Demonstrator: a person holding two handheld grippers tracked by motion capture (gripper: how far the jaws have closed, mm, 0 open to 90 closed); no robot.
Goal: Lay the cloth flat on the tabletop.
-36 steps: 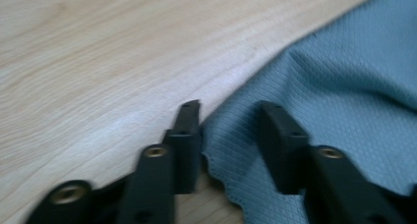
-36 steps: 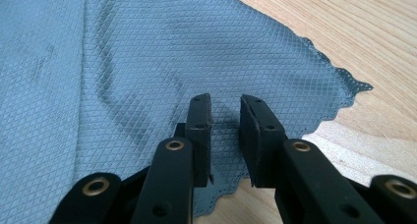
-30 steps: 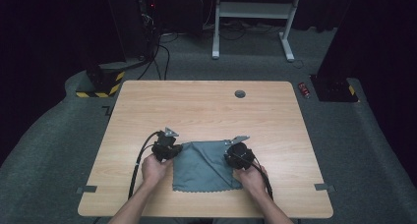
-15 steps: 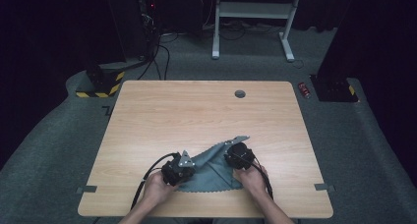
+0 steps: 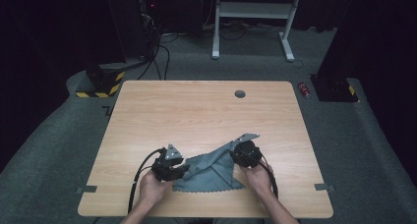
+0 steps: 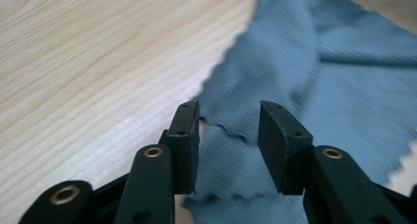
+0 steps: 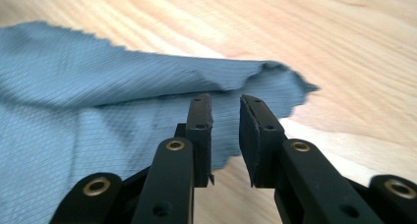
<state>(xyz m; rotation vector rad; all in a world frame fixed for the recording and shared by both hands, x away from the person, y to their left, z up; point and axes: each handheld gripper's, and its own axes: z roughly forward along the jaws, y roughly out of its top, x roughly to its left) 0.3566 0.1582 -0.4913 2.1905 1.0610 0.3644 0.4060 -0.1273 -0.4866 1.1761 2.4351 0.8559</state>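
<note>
A grey-blue ribbed cloth with pinked, zigzag edges point(image 5: 211, 169) lies partly folded on the near middle of the pale wood-grain table point(image 5: 196, 116), between the person's two hands. One flap is turned over on a diagonal, its crease running from the cloth's left side up toward the far right corner. The left gripper point(image 5: 183, 170), a black two-jaw tool held in the left hand point(image 5: 150, 189), sits at the cloth's left edge, pointing right across it. In the left gripper view point(image 6: 228, 128) its jaws have just been opening and stand apart, a ragged edge of the cloth point(image 6: 314, 76) lying in the gap below them, the pads not pressing on it. The right gripper point(image 5: 240, 153), in the right hand point(image 5: 258, 177), sits at the cloth's far right corner. In the right gripper view point(image 7: 225, 135) its jaws are narrowly parted, a raised fold of the cloth point(image 7: 98, 86) just ahead; no fabric is pinched between the pads. A cable trails from each gripper toward the table's near edge.
</note>
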